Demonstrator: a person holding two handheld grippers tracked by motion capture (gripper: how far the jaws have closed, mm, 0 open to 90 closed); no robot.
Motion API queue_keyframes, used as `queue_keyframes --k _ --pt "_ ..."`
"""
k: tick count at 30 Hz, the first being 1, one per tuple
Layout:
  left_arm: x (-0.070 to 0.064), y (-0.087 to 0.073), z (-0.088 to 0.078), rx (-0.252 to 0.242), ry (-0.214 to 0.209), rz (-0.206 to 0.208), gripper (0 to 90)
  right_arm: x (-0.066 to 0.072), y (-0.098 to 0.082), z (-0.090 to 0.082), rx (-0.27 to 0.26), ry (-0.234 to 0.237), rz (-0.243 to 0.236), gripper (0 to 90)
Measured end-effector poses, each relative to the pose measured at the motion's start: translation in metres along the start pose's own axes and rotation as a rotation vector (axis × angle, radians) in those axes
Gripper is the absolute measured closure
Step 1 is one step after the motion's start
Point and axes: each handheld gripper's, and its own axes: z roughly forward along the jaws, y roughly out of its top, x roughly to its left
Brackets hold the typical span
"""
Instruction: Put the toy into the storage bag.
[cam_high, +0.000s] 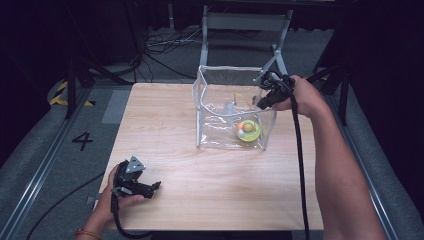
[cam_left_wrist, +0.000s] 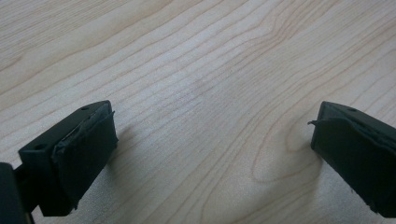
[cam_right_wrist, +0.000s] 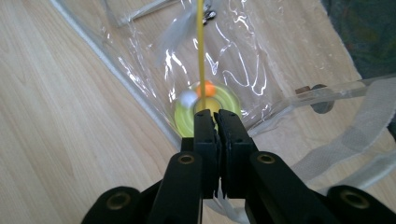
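A clear plastic bag (cam_high: 212, 95) stands open on the far right of the wooden table (cam_high: 165, 130). Inside lies a yellow-green disc toy (cam_high: 248, 131) with an orange ball (cam_right_wrist: 208, 88) and a white ball (cam_right_wrist: 188, 98). My right gripper (cam_high: 261, 104) hangs over the bag's right rim. In the right gripper view its jaws (cam_right_wrist: 217, 119) are shut on a thin yellow rod (cam_right_wrist: 201, 51) that runs on into the bag. My left gripper (cam_high: 156, 186) rests near the table's front left corner. Its jaws (cam_left_wrist: 210, 144) are open, with bare wood between them.
The bag's clear wall (cam_right_wrist: 261, 56) and a webbing strap (cam_right_wrist: 355, 135) lie close around the right gripper. A metal frame (cam_high: 245, 22) stands behind the table. Cables lie on the grey floor (cam_high: 165, 47). A dark rail (cam_high: 45, 160) runs along the left.
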Motion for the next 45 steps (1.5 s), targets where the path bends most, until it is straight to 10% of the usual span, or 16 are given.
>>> queue_keyframes --k 14,35,45 --pt "0.001 0.0 0.0 -0.001 0.004 0.006 0.5 0.0 -0.02 -0.021 -0.124 -0.071 0.046 77.7" --pt "0.0 0.0 0.0 -0.001 -0.001 0.003 0.5 0.012 -0.075 -0.044 -0.275 -0.215 0.139 29.8" --pt "0.001 0.0 0.0 -0.002 0.009 0.009 0.5 0.028 -0.1 -0.052 -0.286 -0.253 0.121 25.6"
